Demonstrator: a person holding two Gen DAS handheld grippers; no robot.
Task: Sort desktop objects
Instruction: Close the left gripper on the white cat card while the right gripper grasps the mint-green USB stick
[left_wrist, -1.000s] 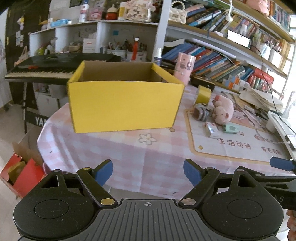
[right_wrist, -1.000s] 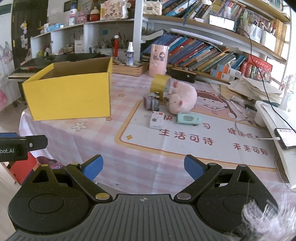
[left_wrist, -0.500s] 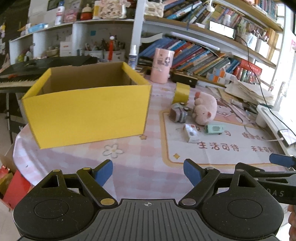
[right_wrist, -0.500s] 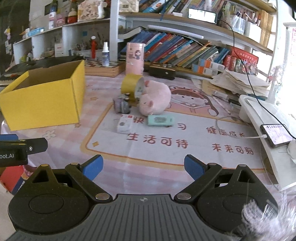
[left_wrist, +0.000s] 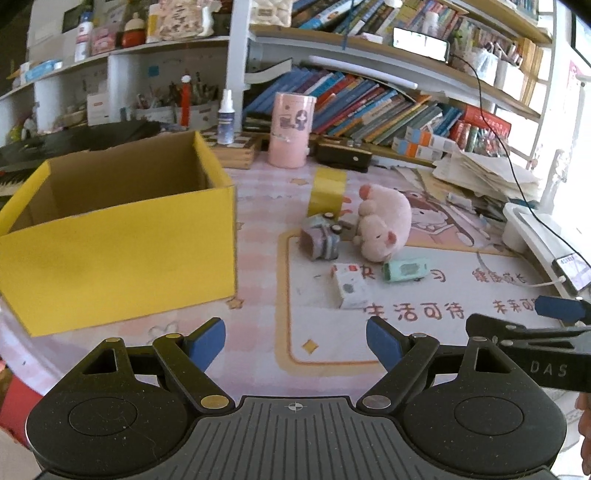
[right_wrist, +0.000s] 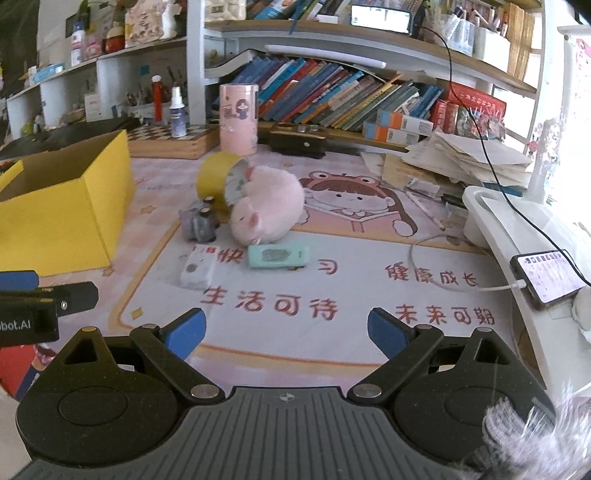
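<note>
Both grippers hang over the near edge of a round table (right_wrist: 155, 206), blue fingers spread wide, nothing between them: left gripper (left_wrist: 295, 341), right gripper (right_wrist: 286, 328). Bare mat lies ahead. A yellow box (left_wrist: 122, 251) stands open-topped at left. Right of it cluster a tape roll (right_wrist: 214, 181), pink plush pig (right_wrist: 269, 203), a toy car (right_wrist: 197, 223), and a white box (right_wrist: 197, 267). A green case (right_wrist: 279, 256) lies flat, long side crosswise.

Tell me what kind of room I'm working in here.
Most likely a home study or a child's room: packed bookshelves behind the table, a pink cartoon desk mat with a plush pig on it, and a keyboard piano beyond the yellow box.
</note>
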